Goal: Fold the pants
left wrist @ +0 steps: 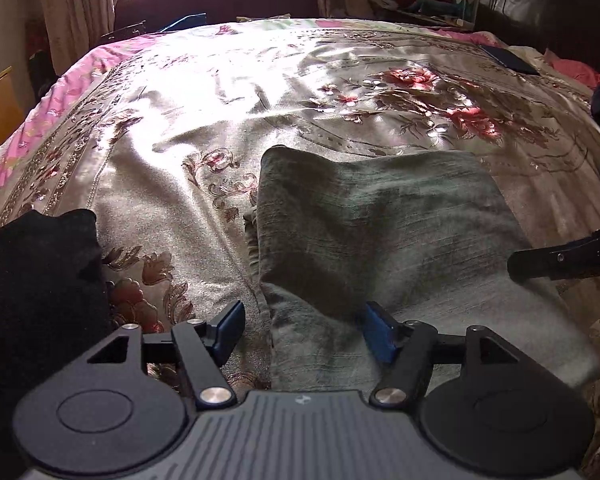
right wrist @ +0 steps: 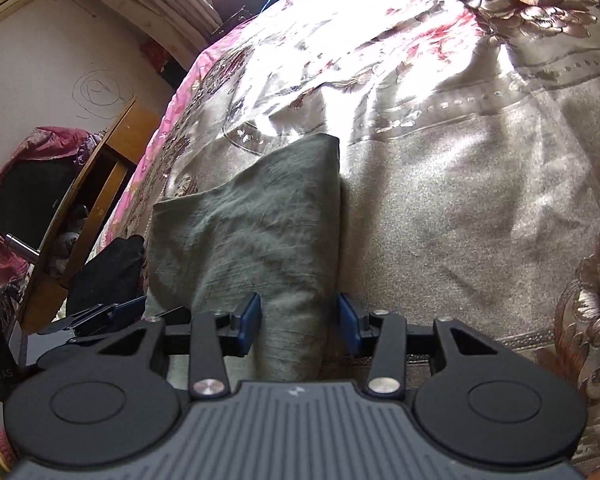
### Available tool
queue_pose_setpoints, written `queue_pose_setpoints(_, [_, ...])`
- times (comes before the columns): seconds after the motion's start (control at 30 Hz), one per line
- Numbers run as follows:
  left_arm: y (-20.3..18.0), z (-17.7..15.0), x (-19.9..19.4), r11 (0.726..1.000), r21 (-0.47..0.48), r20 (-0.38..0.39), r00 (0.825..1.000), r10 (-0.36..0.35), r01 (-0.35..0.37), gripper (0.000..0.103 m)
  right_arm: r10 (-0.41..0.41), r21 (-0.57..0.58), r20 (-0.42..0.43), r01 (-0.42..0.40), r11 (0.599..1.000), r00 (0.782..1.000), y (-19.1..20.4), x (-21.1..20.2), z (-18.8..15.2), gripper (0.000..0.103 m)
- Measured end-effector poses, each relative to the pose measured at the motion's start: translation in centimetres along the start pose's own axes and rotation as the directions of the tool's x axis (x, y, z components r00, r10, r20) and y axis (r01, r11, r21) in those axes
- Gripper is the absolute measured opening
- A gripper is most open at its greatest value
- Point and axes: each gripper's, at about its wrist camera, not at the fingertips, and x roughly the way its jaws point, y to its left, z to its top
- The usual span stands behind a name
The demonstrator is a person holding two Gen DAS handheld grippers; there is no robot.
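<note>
The grey-green pants [left wrist: 380,232] lie folded into a rough rectangle on the floral bedspread [left wrist: 228,120]. My left gripper [left wrist: 304,328] is open, its blue pads astride the near left edge of the pants. The right gripper's finger [left wrist: 560,260] shows at the right side of the pants. In the right wrist view the pants [right wrist: 252,232] stretch away from me and my right gripper [right wrist: 298,322] is open, its blue pads either side of the near right edge. The left gripper [right wrist: 100,316] shows at the lower left.
A black garment [left wrist: 40,280] lies on the bed to the left of the pants, also seen in the right wrist view [right wrist: 108,268]. A dark phone-like slab [left wrist: 508,60] lies near the far right. A wooden cabinet [right wrist: 100,184] stands beside the bed.
</note>
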Motion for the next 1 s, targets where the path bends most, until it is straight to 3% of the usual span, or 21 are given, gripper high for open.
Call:
queue_pose_setpoints(0.33, [0.8, -1.0, -0.1, 0.991, -0.061, 0.033, 0.992, -0.119, 0.121, 0.079, 0.016, -0.057, -0.027, -0.018, 0.998, 0.999, 0.1, -0.6, 0.0, 0.047])
queue_pose_setpoints(0.6, [1.2, -0.9, 0.2, 0.978, -0.072, 0.033, 0.98, -0.195, 0.197, 0.081, 0.103, -0.039, -0.034, -0.105, 0.994, 0.994, 0.6, 0.3, 0.0, 0.05])
queue_pose_setpoints(0.73, [1.8, -1.1, 0.6, 0.971, -0.08, 0.022, 0.974, -0.227, 0.228, 0.083, 0.135, -0.085, -0.049, -0.139, 0.987, 0.99, 1.0, 0.2, 0.2, 0.05])
queue_pose_setpoints(0.9, [2.9, -0.5, 2.1, 0.947, -0.175, 0.027, 0.963, -0.27, 0.27, 0.085, 0.166, -0.012, -0.046, -0.167, 0.986, 0.985, 0.3, 3.1, 0.7, 0.05])
queue_pose_setpoints(1.0, [2.4, -0.4, 2.0, 0.953, -0.159, 0.021, 0.966, -0.258, 0.258, 0.087, 0.181, 0.046, -0.03, -0.18, 0.983, 0.983, 0.1, 4.4, 1.0, 0.039])
